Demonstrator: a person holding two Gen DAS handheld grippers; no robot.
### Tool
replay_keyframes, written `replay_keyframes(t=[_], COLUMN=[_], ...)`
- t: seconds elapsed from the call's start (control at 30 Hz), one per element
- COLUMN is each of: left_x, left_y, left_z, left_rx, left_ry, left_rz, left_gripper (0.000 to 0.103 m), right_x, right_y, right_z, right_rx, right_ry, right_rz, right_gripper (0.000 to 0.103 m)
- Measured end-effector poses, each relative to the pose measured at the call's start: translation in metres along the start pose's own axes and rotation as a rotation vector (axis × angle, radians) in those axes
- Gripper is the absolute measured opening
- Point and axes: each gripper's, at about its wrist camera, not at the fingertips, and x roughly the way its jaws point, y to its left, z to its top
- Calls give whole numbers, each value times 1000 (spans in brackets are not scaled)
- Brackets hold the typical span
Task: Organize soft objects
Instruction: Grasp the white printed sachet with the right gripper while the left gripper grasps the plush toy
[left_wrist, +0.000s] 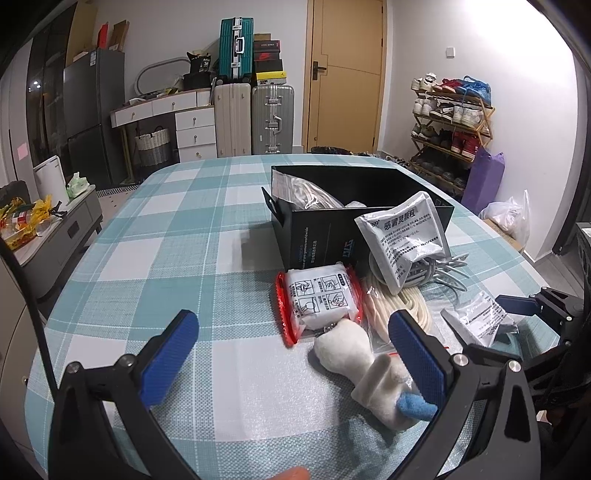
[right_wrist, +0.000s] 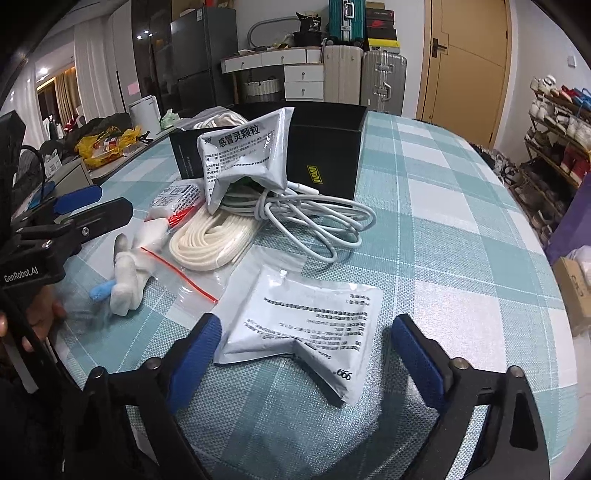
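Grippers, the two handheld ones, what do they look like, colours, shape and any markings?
Both the left gripper and right gripper have matte black, angular frames with silver screws at the pivots. Each finger carries a flat blue pad with a fine ribbed texture. The left gripper's body, seen from the right wrist view, bears white "GenRobot.AI" lettering. A thin black cable runs beside it.

Box contents mostly hidden, plush toy perhaps motion-blurred

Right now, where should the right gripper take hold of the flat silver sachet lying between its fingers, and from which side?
Grip the silver sachet at its near corner, which curls up off the tablecloth. The rest lies flat and gives the pads little to catch. The right gripper is open around it, so probably come from the near side, low.
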Motion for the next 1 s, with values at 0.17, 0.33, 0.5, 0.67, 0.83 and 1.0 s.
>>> replay_keyframes(t=[0.17, 0.33, 0.5, 0.67, 0.83, 1.0], left_x=[0, 0, 0, 1, -3, -11], left_y=[0, 0, 0, 0, 1, -4], left_z=[0, 0, 0, 0, 1, -3], left_rx=[0, -1, 0, 1, -4, -10], left_ry=[0, 0, 0, 6, 28, 60], left_rz=[0, 0, -1, -3, -26, -91], left_gripper=[103, 103, 103, 103, 103, 103], right_x=[-2, -4, -5, -10, -13, -25], right_y=[2, 6, 6, 5, 5, 6], right_z=[-1, -1, -2, -1, 0, 2], right_rx=[-10, -29, -34, -27, -24, -22], right_ry=[-9, -14, -25, -50, -70, -134], right_rz=[8, 28, 37, 59, 77, 92], right_gripper=[74, 63, 56, 51, 51, 51])
